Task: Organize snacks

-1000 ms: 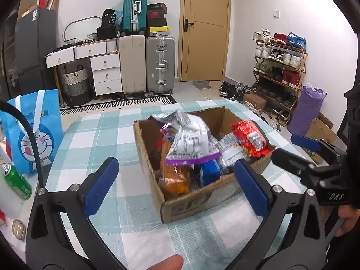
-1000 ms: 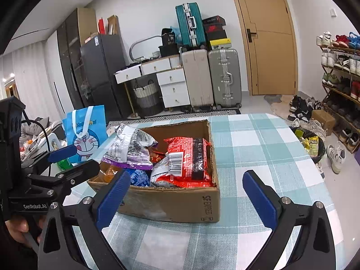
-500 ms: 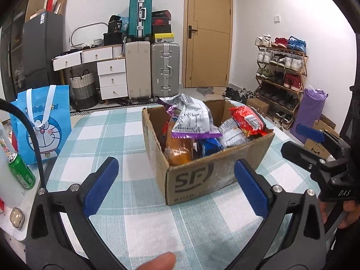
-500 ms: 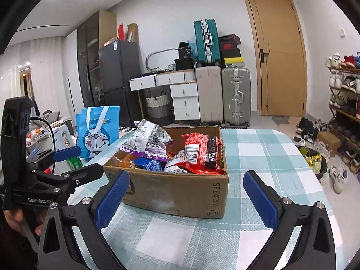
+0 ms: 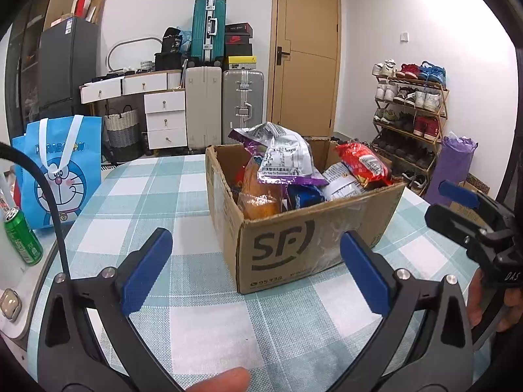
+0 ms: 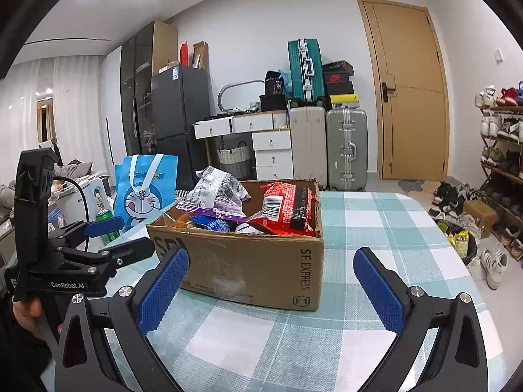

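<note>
Here, left to right, as I hold both tools over the checked surface:

Green can: at the far left edge of the surface, upright, just in front of the blue cartoon bag, which stands upright too.

My left fingers: spread wide, nothing between the blue pads; they hover above the surface, aimed at the near corner of the box. From the right wrist camera I see this same tool at the left of the box, jaws apart and empty.

Cardboard box: open-topped, printed with a courier logo, sitting on the surface between my two tools. It is full of snacks heaped above the rim.

Silver-and-purple packet: on top of the heap at the left side of the box, tilted, its top sticking up past the rim.

Orange packet: under the silver one, against the near left wall.

Blue packet: low in the middle, mostly covered.

Red packet: on the right side of the heap, leaning on the box wall; in the right wrist view it lies against the far right corner.

My right fingers: also wide apart and empty, pointed at the box's long side, not touching it.

Shoe rack: beyond the surface, on the right by the wall.
</note>
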`<state>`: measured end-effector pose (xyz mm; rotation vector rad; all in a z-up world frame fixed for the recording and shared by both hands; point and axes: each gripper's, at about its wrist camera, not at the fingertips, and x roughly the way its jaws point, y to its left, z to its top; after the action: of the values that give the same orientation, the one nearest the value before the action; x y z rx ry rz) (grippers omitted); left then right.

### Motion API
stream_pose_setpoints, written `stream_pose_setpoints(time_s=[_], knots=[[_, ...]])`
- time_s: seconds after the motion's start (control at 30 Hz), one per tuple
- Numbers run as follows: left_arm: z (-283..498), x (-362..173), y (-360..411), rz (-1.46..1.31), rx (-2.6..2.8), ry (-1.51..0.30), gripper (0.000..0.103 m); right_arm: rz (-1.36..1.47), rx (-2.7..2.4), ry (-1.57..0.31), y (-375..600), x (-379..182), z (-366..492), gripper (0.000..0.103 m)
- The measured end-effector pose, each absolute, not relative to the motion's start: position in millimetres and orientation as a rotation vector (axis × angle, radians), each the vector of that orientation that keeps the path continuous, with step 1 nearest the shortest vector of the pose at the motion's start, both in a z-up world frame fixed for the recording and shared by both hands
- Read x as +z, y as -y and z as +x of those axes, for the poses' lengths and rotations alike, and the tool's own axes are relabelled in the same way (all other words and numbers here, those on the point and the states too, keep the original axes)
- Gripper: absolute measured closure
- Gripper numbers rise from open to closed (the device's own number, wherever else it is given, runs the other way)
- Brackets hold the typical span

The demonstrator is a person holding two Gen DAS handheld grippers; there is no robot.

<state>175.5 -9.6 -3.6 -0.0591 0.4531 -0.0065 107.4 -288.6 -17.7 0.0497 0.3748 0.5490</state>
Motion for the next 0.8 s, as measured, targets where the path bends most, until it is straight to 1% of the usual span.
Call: stream_pose_setpoints(time_s=[0.2, 0.8], knots=[[175.7, -12.9, 12.8, -0.041, -0.004, -0.445, 0.001, 0.039, 0.543, -0.360, 288.1, -23.3, 104.1, 0.000], [175.6, -14.8, 5.8, -0.073, 0.007, -0.431, 0.001, 0.015, 0.526, -0.328, 286.9, -24.1, 97.6, 0.000]])
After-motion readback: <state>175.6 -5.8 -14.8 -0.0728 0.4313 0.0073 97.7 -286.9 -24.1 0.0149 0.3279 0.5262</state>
